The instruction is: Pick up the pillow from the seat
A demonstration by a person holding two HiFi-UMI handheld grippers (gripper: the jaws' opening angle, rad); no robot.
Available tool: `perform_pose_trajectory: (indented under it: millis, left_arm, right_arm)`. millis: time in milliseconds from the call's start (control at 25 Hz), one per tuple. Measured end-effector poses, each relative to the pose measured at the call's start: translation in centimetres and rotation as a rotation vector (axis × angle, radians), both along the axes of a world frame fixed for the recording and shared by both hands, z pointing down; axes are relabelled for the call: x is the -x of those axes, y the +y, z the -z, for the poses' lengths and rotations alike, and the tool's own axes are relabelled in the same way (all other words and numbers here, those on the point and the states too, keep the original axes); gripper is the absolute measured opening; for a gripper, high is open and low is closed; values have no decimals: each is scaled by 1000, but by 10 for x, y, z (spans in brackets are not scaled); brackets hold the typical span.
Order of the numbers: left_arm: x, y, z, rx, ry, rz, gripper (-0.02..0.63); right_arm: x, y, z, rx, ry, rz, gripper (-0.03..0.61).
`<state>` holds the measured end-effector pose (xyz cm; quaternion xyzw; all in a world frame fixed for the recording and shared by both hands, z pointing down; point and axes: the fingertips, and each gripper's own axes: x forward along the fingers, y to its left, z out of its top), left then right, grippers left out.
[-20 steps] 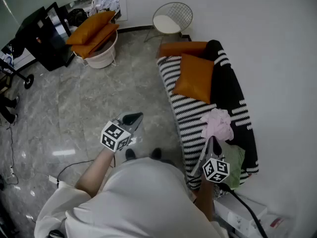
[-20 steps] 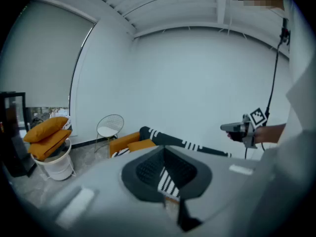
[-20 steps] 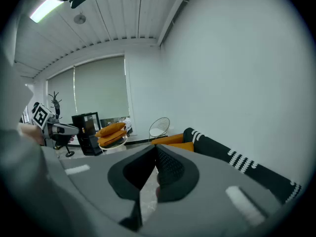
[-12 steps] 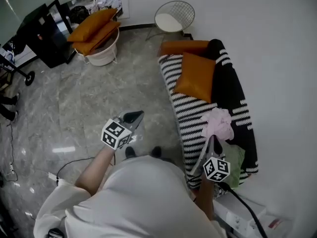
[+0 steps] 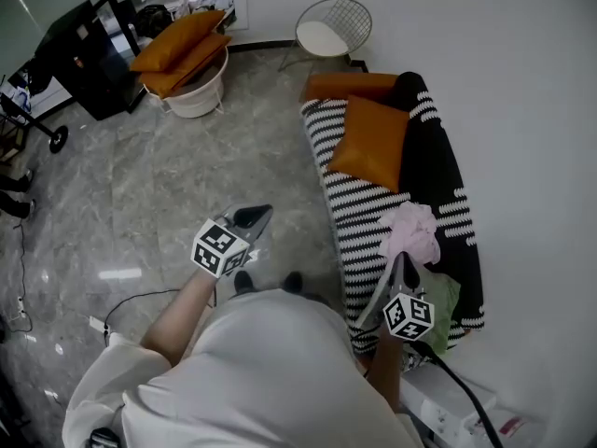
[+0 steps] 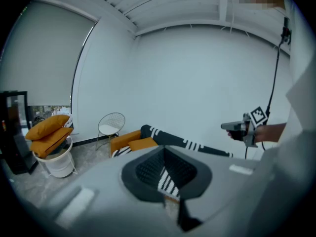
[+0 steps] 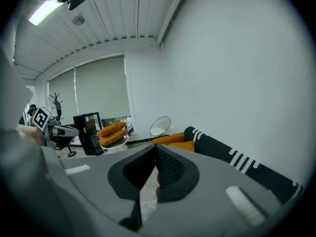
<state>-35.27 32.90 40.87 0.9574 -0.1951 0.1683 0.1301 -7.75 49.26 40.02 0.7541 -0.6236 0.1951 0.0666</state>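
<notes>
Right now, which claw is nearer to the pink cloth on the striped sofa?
Right. The right claw hangs just short of the pink cloth, over the sofa; the left claw is well aside, over the floor.

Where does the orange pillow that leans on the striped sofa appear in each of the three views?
Head view: the orange pillow is upper right of centre, on the sofa.
Left gripper view: the pillow is just left of centre, below the middle.
Right gripper view: the pillow is just right of centre, below the middle.
Shared landmark: the white wire chair.
</notes>
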Motion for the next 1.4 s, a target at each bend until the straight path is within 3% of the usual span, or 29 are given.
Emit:
perform_pose_trajectory:
  millis: [920, 1400]
  left_arm:
    - [-61, 10, -4, 2, -8, 153, -1]
    - [-91, 9, -13, 6, -22, 177, 0]
  right_arm:
    - [-84, -30, -15, 23, -12, 147, 3]
    - [-113, -44, -28, 33, -23, 202, 3]
